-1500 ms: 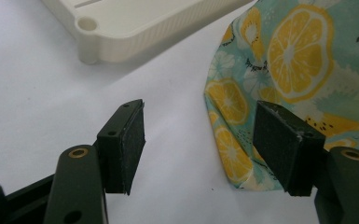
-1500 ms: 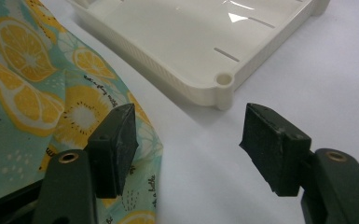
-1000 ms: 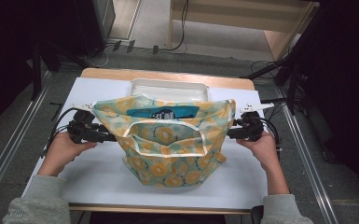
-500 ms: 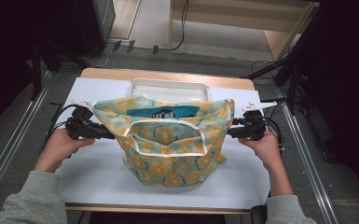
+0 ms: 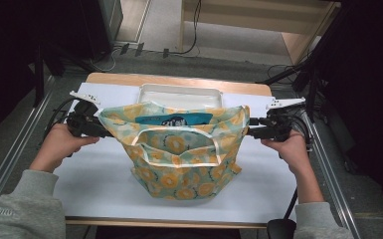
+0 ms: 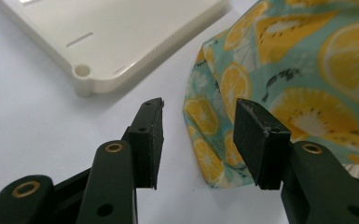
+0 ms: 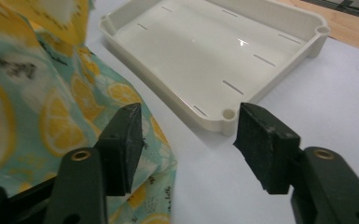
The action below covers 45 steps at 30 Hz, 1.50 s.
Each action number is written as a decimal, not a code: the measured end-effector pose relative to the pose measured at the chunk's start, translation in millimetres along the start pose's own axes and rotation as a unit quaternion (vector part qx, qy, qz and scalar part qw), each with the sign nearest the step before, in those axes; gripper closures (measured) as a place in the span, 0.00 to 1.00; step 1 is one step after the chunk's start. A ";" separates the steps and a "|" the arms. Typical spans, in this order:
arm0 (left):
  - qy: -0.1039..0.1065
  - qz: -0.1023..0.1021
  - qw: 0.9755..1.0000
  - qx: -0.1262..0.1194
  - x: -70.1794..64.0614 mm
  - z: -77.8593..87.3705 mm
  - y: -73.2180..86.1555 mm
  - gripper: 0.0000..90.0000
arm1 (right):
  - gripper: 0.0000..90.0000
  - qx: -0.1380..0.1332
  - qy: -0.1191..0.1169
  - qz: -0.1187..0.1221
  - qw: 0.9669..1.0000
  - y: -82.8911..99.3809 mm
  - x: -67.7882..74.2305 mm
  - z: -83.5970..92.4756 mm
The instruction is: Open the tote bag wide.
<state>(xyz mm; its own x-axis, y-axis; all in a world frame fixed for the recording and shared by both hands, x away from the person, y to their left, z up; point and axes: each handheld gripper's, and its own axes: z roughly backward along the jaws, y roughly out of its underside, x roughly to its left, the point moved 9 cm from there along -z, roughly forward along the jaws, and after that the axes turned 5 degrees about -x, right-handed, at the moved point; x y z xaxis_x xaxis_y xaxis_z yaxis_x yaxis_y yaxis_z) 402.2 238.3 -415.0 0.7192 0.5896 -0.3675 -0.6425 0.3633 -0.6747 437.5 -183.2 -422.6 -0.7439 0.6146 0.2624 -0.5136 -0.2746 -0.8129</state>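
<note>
Flanking the lemon-print bag (image 5: 184,154), each gripper gapes, closing lately; white tray (image 5: 179,95) behind

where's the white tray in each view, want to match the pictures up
High view: the white tray lies at the far middle of the table, just behind the lemon-print bag.
Left gripper view: upper left, its rounded corner nearest the tongs.
Right gripper view: upper middle to right, inside facing up, a corner between the tongs' tips.
Shared landmark: the lemon-print bag, beside the tray in all three.

It looks like a lab: a white surface (image 5: 94,174) framed by aluminium rails (image 5: 10,164), with loose cables (image 5: 194,30) on the floor.
</note>
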 end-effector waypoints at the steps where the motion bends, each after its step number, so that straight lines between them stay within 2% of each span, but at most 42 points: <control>1: 0.001 0.000 1.000 0.000 -1.3 3.2 -4.1 0.59 | 0.49 -0.002 -0.002 0.002 1.000 -6.3 1.4 4.0; 5: 0.005 0.000 1.000 -0.002 -4.9 8.6 -10.6 0.61 | 0.52 -0.004 -0.006 0.009 1.000 -14.4 3.2 9.7; 10: 0.005 -0.012 1.000 0.000 -9.5 17.6 -22.2 0.61 | 0.56 -0.005 -0.008 0.022 1.000 -28.7 10.6 19.0; 17: 0.001 -0.023 1.000 0.004 -15.9 28.4 -37.6 0.61 | 0.64 -0.008 -0.011 0.021 1.000 -41.9 14.9 28.9; 19: 0.001 -0.032 0.999 0.008 -18.9 32.0 -43.1 0.61 | 0.65 -0.009 -0.014 0.024 1.000 -45.8 16.9 31.3; 26: 0.005 -0.034 0.999 0.006 -21.6 39.5 -55.4 0.62 | 0.69 -0.008 -0.022 0.022 0.999 -58.6 23.6 36.8; 30: 0.002 -0.042 0.999 0.003 -25.4 48.5 -66.8 0.62 | 0.71 -0.007 -0.025 0.030 0.999 -67.4 28.6 40.5; 37: 0.003 -0.059 0.998 -0.007 -37.4 63.8 -87.7 0.63 | 0.84 -0.013 -0.035 0.049 0.998 -89.6 41.3 51.2; 39: -0.001 -0.064 0.998 -0.010 -40.5 69.4 -94.6 0.64 | 0.89 -0.017 -0.041 0.066 0.997 -100.6 49.3 54.7; 42: -0.006 -0.069 0.998 -0.012 -42.4 72.5 -98.9 0.68 | 0.91 -0.018 -0.041 0.073 0.996 -106.6 53.1 56.7; 43: -0.006 -0.071 0.997 -0.017 -46.6 75.9 -104.2 0.72 | 0.95 -0.020 -0.040 0.084 0.995 -115.3 57.9 60.2; 45: 0.007 -0.073 0.997 -0.021 -54.5 76.9 -109.1 0.78 | 0.96 -0.023 -0.052 0.089 0.994 -121.8 64.0 61.9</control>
<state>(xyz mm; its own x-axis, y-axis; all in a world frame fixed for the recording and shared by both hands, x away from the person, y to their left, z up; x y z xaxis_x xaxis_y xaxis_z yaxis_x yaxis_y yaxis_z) 412.8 222.0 -272.1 0.8081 0.5225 -0.2717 -0.5192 0.4142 -0.7476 426.0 -156.2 -274.6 -0.8624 0.4793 0.1627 -0.3517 -0.3361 -0.8737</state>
